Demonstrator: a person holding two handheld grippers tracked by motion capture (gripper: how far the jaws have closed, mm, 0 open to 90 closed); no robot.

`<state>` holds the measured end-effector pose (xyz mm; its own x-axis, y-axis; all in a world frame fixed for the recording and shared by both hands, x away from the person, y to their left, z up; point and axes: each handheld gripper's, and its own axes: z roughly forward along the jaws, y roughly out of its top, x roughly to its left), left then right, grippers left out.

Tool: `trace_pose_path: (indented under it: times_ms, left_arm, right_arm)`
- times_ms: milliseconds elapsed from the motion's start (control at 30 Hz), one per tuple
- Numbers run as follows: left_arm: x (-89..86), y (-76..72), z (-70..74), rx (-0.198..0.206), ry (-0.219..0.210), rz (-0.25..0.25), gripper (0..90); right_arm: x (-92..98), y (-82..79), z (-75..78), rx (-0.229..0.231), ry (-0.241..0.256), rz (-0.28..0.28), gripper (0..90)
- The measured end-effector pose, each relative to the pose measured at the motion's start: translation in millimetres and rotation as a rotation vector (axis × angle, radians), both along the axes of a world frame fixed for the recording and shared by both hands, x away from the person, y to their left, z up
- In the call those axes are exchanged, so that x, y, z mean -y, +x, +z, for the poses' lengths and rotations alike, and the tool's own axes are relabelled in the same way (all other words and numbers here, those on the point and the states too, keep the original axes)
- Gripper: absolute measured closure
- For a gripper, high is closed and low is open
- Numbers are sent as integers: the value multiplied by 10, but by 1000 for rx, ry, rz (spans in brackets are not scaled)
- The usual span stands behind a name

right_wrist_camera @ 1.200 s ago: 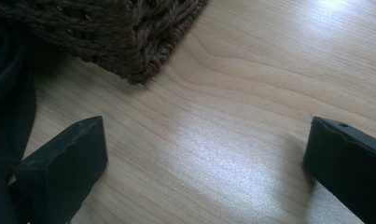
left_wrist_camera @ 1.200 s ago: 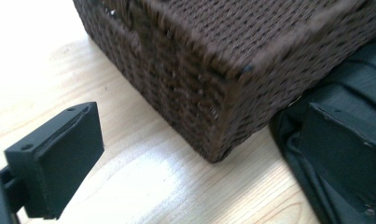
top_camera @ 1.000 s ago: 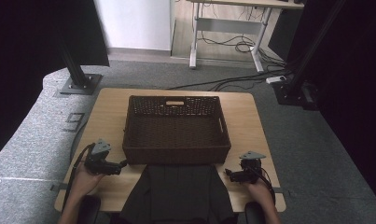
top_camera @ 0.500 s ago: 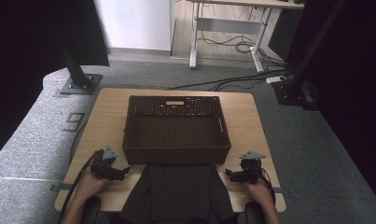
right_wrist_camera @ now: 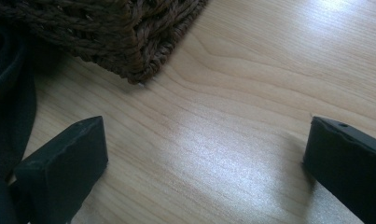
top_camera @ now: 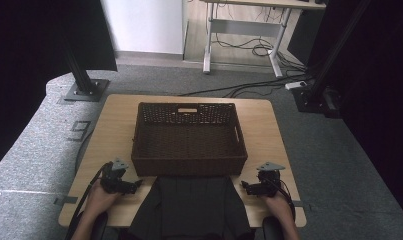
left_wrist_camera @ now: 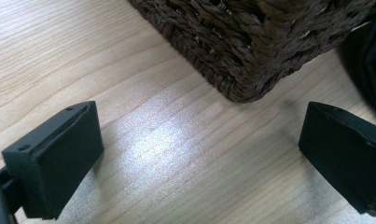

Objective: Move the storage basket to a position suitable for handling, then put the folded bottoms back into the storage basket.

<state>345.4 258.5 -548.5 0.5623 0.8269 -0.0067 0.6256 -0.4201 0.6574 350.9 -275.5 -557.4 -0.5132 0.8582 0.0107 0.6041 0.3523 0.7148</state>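
Observation:
A dark brown wicker basket (top_camera: 189, 164) stands empty in the middle of the wooden table (top_camera: 114, 125). A black cloth (top_camera: 191, 205) lies spread at the table's front edge, just in front of the basket. My left gripper (top_camera: 136, 186) rests low at the basket's front left corner (left_wrist_camera: 251, 88), jaws wide apart over bare wood; it is open and pointing toward the cloth (left_wrist_camera: 370, 42). My right gripper (top_camera: 244, 187) sits at the basket's front right corner (right_wrist_camera: 139, 70), open too, with the cloth's edge (right_wrist_camera: 8, 102) beside its left jaw.
Grey carpet surrounds the table. Black stand bases (top_camera: 84, 90) sit at the back left and back right, and cables (top_camera: 249, 50) trail under a white desk frame behind. Bare wood runs along both sides of the basket.
My left gripper has slid toward the table's front and turned inward, now pointing at the cloth. The right gripper has stayed put.

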Motion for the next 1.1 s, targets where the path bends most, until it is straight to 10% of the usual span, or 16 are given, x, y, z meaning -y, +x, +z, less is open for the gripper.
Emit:
trace_pose_path:
  times_ms: [667, 1100]
  left_arm:
    - [60, -41, 49, -36, 9, -12, 32]
    - [258, -303, 276, -28, -156, -89, 48]
  right_arm:
    - [-51, -7, 47, -50, -21, -23, 0]
    - [-112, -246, 253, -81, 88, 24, 0]
